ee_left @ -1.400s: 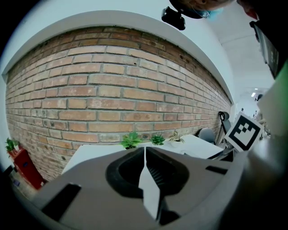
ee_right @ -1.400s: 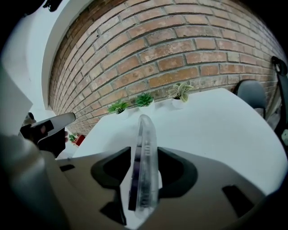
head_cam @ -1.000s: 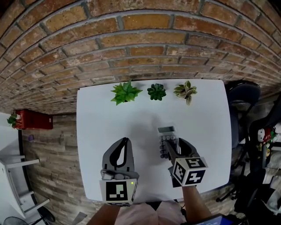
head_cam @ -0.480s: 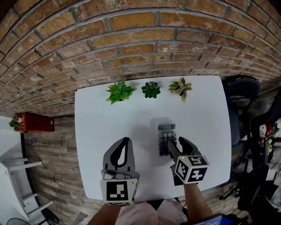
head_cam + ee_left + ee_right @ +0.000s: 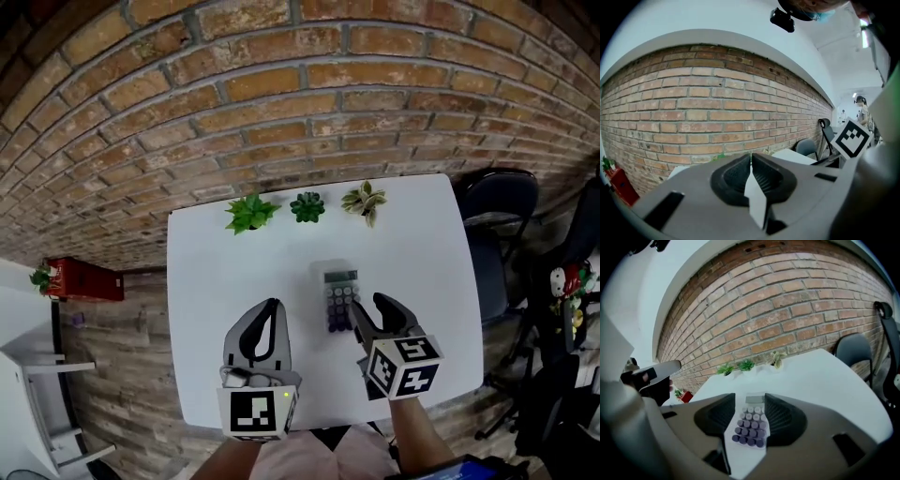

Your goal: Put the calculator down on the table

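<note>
On the table (image 5: 225,281), right gripper's (image 5: 368,305) fingers (image 5: 394,315) flank the released calculator (image 5: 339,291) (left gripper (image 5: 272,305) clenched).

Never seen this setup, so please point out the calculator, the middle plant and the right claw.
calculator (image 5: 337,300): head view, its keypad.
middle plant (image 5: 307,206): head view, its leaves.
right claw (image 5: 371,306): head view, midway between its fingertips.

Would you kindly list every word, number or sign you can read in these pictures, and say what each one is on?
No text can be read anywhere.
Calculator: key legends and display are too small and blurred to read.
Left marker cube and right marker cube: black-and-white square patterns only, no letters.
Red box: no legible print.
</note>
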{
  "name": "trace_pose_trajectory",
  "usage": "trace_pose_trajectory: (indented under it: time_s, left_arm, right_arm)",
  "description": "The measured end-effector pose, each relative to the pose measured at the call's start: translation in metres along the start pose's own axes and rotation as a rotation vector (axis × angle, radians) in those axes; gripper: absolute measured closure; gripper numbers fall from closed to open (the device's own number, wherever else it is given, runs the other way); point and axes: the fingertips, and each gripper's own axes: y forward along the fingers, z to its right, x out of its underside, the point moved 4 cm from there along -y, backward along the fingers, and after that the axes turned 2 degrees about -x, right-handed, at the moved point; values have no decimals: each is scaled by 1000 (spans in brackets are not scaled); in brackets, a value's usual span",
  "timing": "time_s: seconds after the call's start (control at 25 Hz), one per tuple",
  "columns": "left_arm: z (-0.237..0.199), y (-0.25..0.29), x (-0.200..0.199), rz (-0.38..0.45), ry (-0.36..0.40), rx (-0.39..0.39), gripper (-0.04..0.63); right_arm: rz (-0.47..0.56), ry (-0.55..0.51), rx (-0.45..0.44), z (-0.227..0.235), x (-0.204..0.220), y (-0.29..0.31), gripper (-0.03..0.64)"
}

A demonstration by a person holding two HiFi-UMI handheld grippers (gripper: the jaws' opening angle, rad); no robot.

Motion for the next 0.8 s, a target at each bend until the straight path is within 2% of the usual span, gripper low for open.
trace_pose_trajectory:
  time_s: [0.24,0.28,0.4,0.6,0.8]
  left_arm:
    - [9,-25,-56,141,5,-27,577]
    - [8,-29,-65,159,8,-33,577]
    - [7,-40,-91,221,16,-52,577]
    - [13,-56,-126,303,29,-67,577]
    - [22,-62,-141,342,36,-57,577]
  right_arm:
    - [171,-150,-37,-33,-52,-48,462]
    - [203,-182,-33,-39,-61,-58,483]
    - [301,-281,-15,-54,-88,-83,607]
    - [411,-374,-19,-69,-118,-116,617]
    - [464,-411,-25,-72,-129,-133,618]
